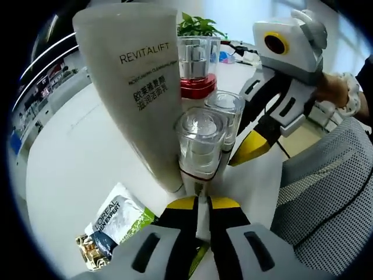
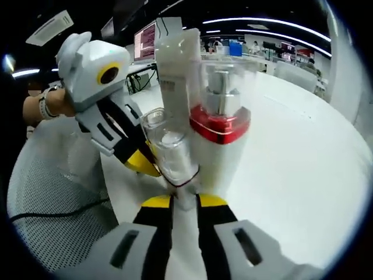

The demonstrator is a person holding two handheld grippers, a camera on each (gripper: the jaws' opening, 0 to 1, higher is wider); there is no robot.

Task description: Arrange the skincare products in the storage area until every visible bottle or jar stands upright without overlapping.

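In the left gripper view, the left tool [image 1: 198, 204] rises from the bottom centre with its yellow-tipped jaws drawn close around the white body of a pump bottle with a clear cap [image 1: 201, 140], which stands upright at the middle of the frame on the white tabletop [image 1: 76, 169]. Touching it on the left is a tall white Revitalift tube [image 1: 137, 87], standing on its cap end and reaching to the top of the frame. Behind, at upper centre, stands a bottle with a red collar and clear cap [image 1: 197, 67], and just right of centre a second clear-capped bottle [image 1: 226, 111] sits close against the first. At the lower left a L'Oreal sachet [image 1: 116, 224] lies flat on the tabletop. The right tool [image 1: 250, 146] enters from the upper right, its yellow tip beside the clear-capped bottles; a hand [image 1: 335, 90] holds it at the right edge. A grey mesh chair back [image 1: 326, 198] fills the lower right, and a green plant [image 1: 198, 26] shows at the top.

In the right gripper view, the right tool [image 2: 178, 204] at bottom centre has its jaws pressed on the white base of a clear-capped bottle [image 2: 169, 146]. The red-collared bottle [image 2: 220, 116] stands just right of it, the white tube [image 2: 178, 64] behind. The left tool [image 2: 143, 160] comes in from the left.
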